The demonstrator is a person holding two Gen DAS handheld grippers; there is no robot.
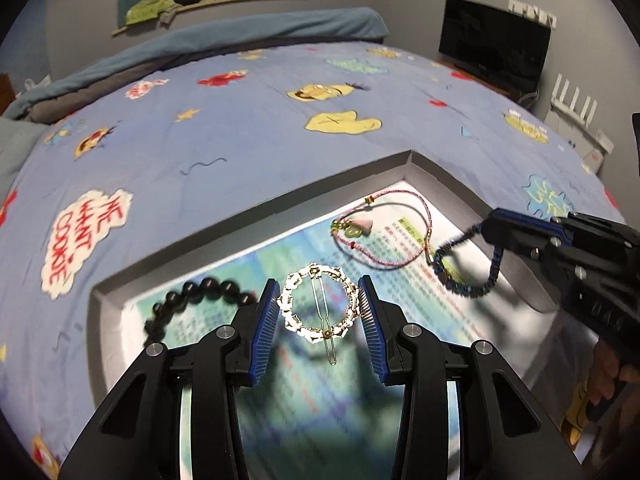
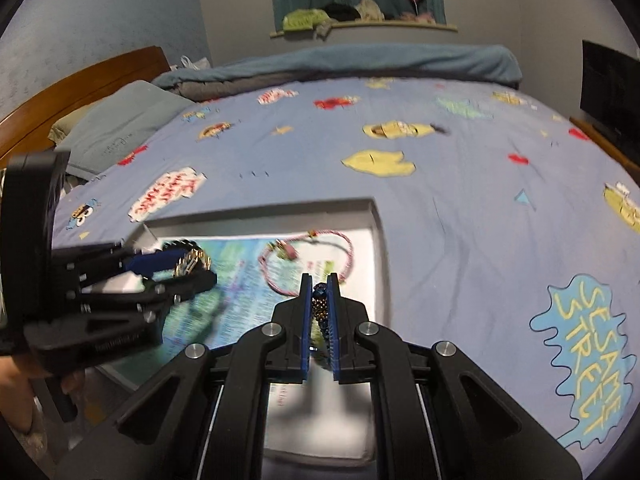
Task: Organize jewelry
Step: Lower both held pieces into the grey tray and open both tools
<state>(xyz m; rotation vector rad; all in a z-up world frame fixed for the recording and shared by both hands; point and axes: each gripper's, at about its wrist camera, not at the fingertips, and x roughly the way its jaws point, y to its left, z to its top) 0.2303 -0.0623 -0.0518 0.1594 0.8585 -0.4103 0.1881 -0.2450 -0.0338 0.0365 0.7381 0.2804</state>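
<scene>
A grey shallow box (image 1: 256, 216) lined with a printed sheet lies on the bed. My left gripper (image 1: 320, 304) is shut on a round gold-and-white hair clip (image 1: 318, 306), held between its blue pads just above the box. My right gripper (image 2: 320, 300) is shut on a dark blue beaded bracelet (image 2: 322, 312); in the left wrist view the bracelet (image 1: 464, 276) hangs from it over the box's right side. A pink cord bracelet with charms (image 1: 384, 232) and a black bead bracelet (image 1: 200, 292) lie in the box.
The box sits on a blue cartoon-print bedsheet (image 1: 240, 140). A folded blanket (image 1: 240, 40) and pillow (image 2: 120, 128) lie at the far side. A black monitor (image 1: 492, 48) stands at the right wall.
</scene>
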